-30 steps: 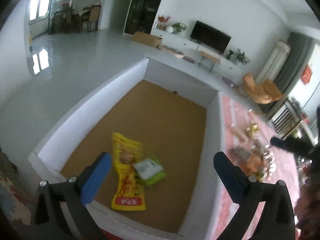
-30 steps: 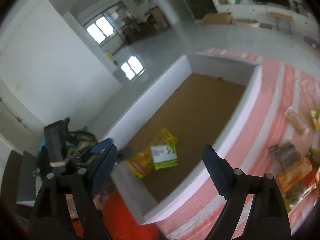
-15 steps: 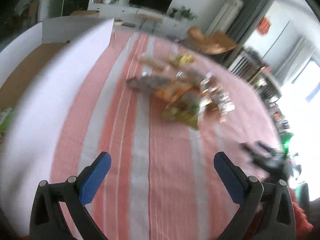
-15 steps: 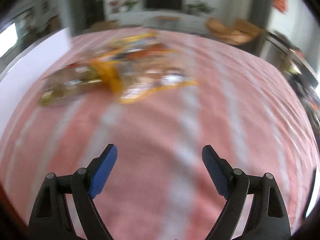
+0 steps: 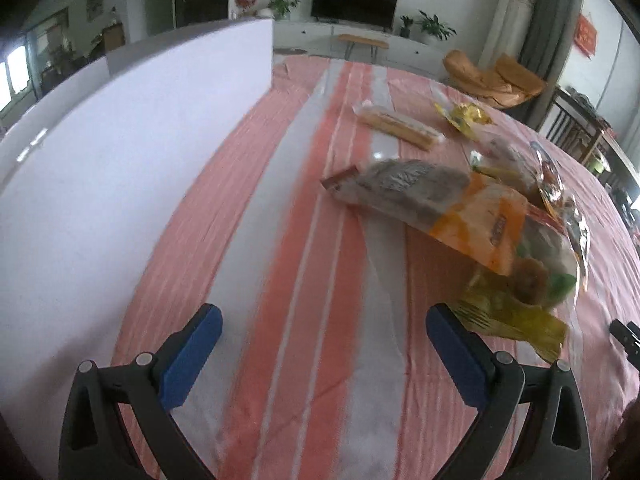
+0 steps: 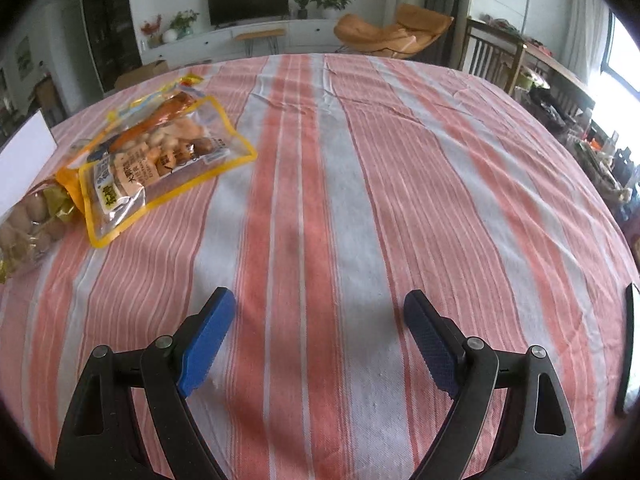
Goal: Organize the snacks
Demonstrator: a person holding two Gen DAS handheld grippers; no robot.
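A pile of snack bags lies on the red-and-white striped tablecloth (image 5: 304, 264). In the left wrist view an orange-and-clear bag (image 5: 440, 204) is ahead and right, with a yellow-green bag (image 5: 516, 316) beside my right finger, a long biscuit pack (image 5: 400, 126) and a gold packet (image 5: 464, 116) farther off. My left gripper (image 5: 320, 340) is open and empty above the cloth. The white box wall (image 5: 100, 160) stands to its left. In the right wrist view a yellow-edged clear bag (image 6: 160, 164) lies far left. My right gripper (image 6: 318, 324) is open and empty over bare cloth.
A bag of round brown snacks (image 6: 28, 224) lies at the left edge of the right wrist view, by the white box corner (image 6: 24, 152). A dark object (image 6: 626, 344) stands at the table's right edge. Chairs and a TV stand behind the table.
Both grippers have swung away from the box interior, where two packets lay, to over the striped cloth. The left one now faces the snack pile closer. Both stayed open.
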